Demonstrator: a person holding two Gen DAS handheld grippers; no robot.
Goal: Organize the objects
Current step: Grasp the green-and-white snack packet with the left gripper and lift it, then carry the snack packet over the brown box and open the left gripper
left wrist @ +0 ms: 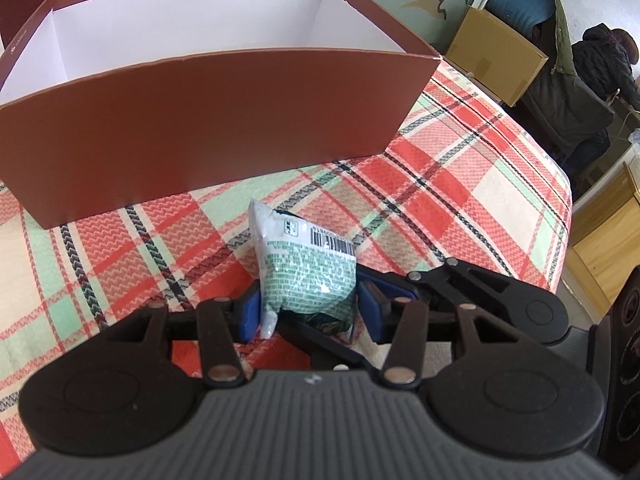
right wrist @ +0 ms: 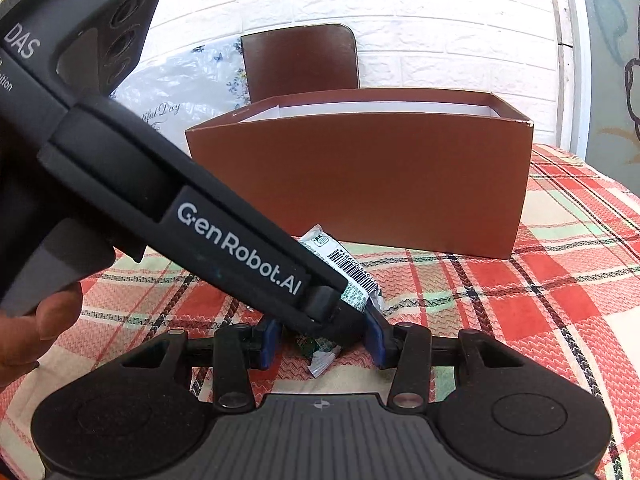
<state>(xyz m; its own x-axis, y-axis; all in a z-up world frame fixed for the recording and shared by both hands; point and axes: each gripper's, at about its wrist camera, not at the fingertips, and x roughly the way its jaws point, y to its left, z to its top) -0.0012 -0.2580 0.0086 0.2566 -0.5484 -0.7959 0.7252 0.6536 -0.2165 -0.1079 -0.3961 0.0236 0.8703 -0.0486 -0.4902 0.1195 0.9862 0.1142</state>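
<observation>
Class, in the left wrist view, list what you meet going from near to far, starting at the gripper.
left gripper → green-and-white packet → plaid tablecloth → brown box

A white brick wall [right wrist: 400, 8] backs the plaid tablecloth [left wrist: 460, 168]; a brown chair [right wrist: 300, 60] stands behind.

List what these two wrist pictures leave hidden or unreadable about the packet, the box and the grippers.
- Box floor: hidden in both views by its near wall.
- Packet lower end: covered in the left wrist view by the left gripper; print too small to read.
- Packet in the right wrist view: mostly covered by the left gripper's body.
- Right gripper: whether it touches the packet cannot be told.
</observation>
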